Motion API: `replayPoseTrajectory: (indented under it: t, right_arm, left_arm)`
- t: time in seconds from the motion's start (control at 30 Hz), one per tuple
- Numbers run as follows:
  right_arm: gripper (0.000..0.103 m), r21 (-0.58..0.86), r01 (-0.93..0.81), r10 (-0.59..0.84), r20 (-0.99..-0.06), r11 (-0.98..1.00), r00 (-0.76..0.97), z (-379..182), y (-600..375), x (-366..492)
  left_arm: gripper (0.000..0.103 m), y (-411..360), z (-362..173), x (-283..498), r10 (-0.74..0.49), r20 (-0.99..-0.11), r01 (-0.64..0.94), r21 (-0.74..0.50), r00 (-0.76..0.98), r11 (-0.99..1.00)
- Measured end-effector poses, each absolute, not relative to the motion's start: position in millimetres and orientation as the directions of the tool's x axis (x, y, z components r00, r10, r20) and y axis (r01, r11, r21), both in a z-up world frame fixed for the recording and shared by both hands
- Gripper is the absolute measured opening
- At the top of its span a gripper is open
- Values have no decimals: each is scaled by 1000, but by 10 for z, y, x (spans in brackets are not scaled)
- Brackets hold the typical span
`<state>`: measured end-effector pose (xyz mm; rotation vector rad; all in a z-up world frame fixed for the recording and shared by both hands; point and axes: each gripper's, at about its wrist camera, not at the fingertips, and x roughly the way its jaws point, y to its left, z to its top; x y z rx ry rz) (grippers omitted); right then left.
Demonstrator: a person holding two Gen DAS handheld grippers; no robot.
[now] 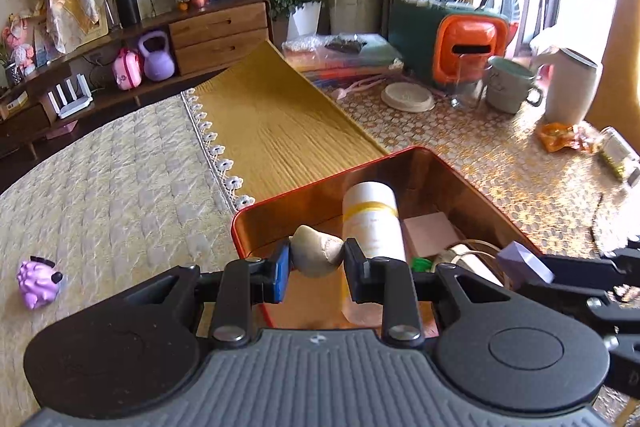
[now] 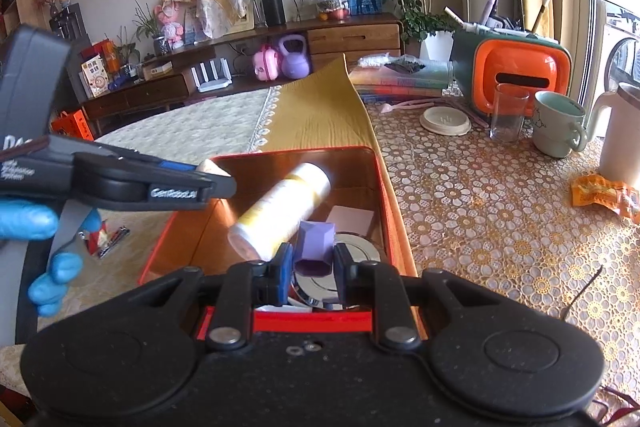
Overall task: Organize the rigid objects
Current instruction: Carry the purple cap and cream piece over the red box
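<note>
An open red tin box (image 1: 280, 199) (image 2: 372, 187) sits on the table. Inside lie a white bottle with a yellow band (image 1: 374, 223) (image 2: 280, 211), a pink pad (image 1: 430, 233) (image 2: 352, 217) and a round metal lid (image 2: 356, 247). My left gripper (image 1: 316, 259) is shut on a beige stone (image 1: 316, 251) over the box's near left part; it shows at the left in the right wrist view (image 2: 212, 173). My right gripper (image 2: 312, 267) is shut on a purple faceted block (image 2: 314, 247) above the box's near edge; the block shows in the left wrist view (image 1: 524, 261).
On the patterned tablecloth (image 2: 480, 207) stand an orange and green organizer (image 2: 516, 75), a glass (image 2: 508, 115), a green mug (image 2: 558, 123), a white jug (image 2: 620, 135), a round lid (image 2: 446, 121) and an orange wrapper (image 2: 604, 193). A purple toy (image 1: 38, 283) lies on the quilted cloth at left.
</note>
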<state>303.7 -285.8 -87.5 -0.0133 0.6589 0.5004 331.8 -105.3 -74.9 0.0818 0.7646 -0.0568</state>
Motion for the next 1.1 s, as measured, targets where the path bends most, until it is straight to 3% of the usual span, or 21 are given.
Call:
replayPoseTrajectory:
  t: [0.4, 1.1]
  right_arm:
    - [19, 117, -462, 424, -634, 879, 647, -1040, -2684, 3267]
    - [28, 143, -461, 438, -637, 876, 635, -982, -2711, 3144]
  left_arm:
    - [28, -1110, -967, 3690, -21, -753, 119, 77, 658, 990]
    - [30, -1201, -1044, 3664, -17, -805, 139, 81, 592, 987]
